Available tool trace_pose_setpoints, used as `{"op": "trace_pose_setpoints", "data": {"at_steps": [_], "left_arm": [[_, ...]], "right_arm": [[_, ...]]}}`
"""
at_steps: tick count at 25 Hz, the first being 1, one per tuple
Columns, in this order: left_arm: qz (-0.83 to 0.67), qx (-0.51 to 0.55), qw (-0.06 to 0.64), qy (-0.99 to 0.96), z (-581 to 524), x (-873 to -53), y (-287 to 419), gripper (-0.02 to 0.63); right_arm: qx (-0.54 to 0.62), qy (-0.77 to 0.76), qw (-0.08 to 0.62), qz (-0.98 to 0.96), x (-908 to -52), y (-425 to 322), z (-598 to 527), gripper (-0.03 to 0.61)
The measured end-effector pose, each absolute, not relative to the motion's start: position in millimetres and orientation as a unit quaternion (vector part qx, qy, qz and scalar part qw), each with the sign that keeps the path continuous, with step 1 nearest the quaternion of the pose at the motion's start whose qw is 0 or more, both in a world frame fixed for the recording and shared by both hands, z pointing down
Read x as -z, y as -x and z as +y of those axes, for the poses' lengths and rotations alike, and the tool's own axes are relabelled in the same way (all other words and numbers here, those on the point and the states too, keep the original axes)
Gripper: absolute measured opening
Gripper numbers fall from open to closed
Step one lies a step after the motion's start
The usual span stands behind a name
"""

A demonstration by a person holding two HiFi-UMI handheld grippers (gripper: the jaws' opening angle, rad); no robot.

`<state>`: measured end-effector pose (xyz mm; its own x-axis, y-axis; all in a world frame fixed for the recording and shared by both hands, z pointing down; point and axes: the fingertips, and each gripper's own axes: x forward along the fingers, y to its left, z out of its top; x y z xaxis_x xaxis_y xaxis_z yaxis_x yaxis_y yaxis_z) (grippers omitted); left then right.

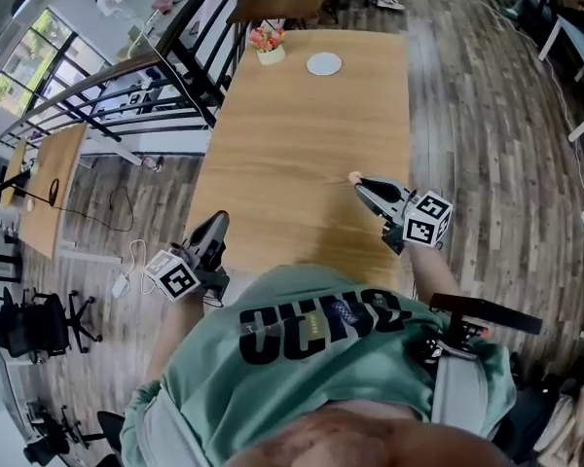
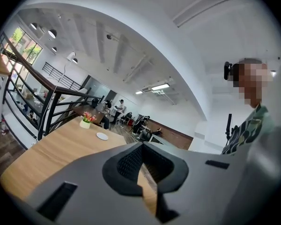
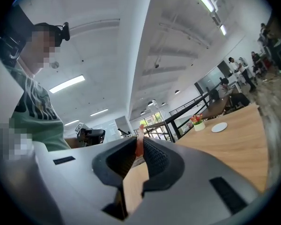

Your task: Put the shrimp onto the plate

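A small white plate (image 1: 323, 63) lies at the far end of a long wooden table (image 1: 292, 163). The same plate (image 2: 102, 136) is small and distant in the left gripper view, and the plate (image 3: 219, 127) also shows in the right gripper view. My right gripper (image 1: 358, 183) hovers over the table's near right part, shut on an orange shrimp (image 1: 353, 176). The shrimp (image 3: 139, 146) stands pinched between the pads. My left gripper (image 1: 220, 218) is beside the table's near left edge, over the floor, its jaws (image 2: 141, 146) shut with nothing between them.
A white pot of flowers (image 1: 268, 47) stands left of the plate at the far end. A black railing (image 1: 127, 95) runs along the table's left side. Beyond it stands another wooden table (image 1: 49, 183). People sit and stand in the distance.
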<state>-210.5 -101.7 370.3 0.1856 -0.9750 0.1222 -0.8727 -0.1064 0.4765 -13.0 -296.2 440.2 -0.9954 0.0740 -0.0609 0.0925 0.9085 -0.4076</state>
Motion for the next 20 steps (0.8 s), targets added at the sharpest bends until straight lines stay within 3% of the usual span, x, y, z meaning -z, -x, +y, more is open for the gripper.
{"op": "trace_pose_setpoints", "data": {"at_steps": [7,20], "left_arm": [[-0.575,0.119,0.241,-0.773,-136,-388,250,-0.008],[-0.495,0.108,0.211,-0.836,-156,-414,441,-0.008]], "right_arm": [[0.195,0.022,0.020,0.980,-443,23,-305,0.048],[0.181,0.147,-0.022,0.972,-401,154,-277,0.048]]}}
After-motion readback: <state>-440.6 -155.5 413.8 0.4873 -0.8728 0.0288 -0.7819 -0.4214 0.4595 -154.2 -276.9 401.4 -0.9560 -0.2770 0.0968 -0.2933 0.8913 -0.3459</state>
